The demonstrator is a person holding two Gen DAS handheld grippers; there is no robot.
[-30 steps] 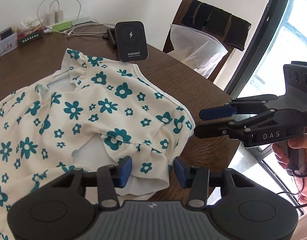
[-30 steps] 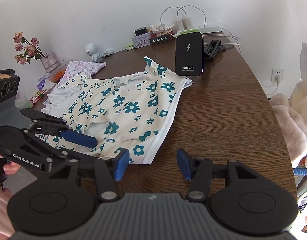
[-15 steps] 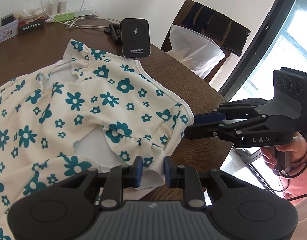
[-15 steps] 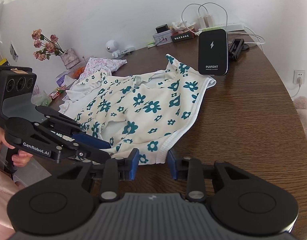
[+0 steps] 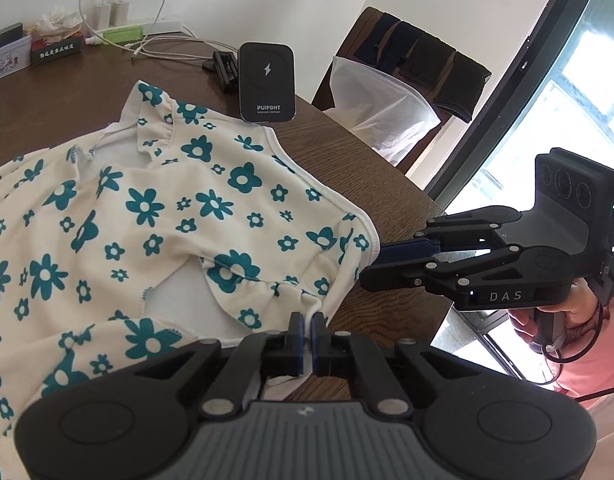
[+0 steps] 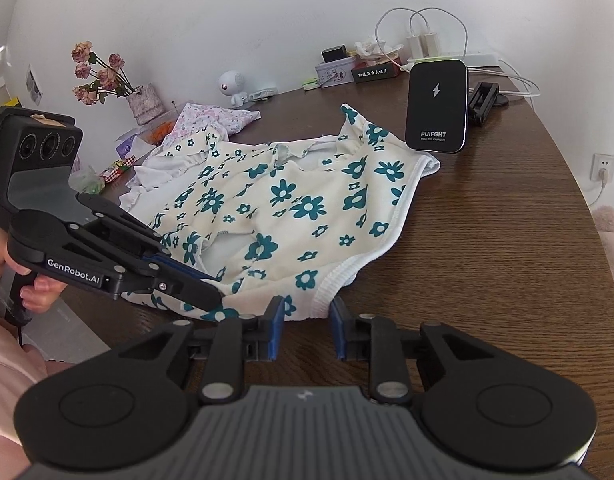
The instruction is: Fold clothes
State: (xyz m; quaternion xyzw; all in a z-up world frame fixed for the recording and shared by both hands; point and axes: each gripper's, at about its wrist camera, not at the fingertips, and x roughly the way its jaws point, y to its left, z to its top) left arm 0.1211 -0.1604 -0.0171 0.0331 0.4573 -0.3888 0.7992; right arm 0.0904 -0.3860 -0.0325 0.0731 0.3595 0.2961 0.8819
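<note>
A cream garment with teal flowers [image 5: 155,216] lies spread on the dark wooden table [image 5: 363,172]; it also shows in the right wrist view [image 6: 291,216]. My left gripper [image 5: 309,332] is shut on the garment's near hem edge; it also shows in the right wrist view [image 6: 211,296]. My right gripper [image 6: 305,320] is partly open, with its fingers astride the white hem corner, not clamped. In the left wrist view it [image 5: 371,266] sits at the garment's right corner.
A black wireless charger stand [image 6: 437,106] stands just beyond the garment. A power strip with cables [image 5: 139,32], boxes, a vase of dried flowers [image 6: 141,104] and another pale garment [image 6: 215,116] sit along the far edge. A chair with a plastic bag [image 5: 379,100] stands past the table edge.
My left gripper has closed on the garment's hem. My right gripper has narrowed and moved in to the hem corner. Both have come closer to the cloth.
</note>
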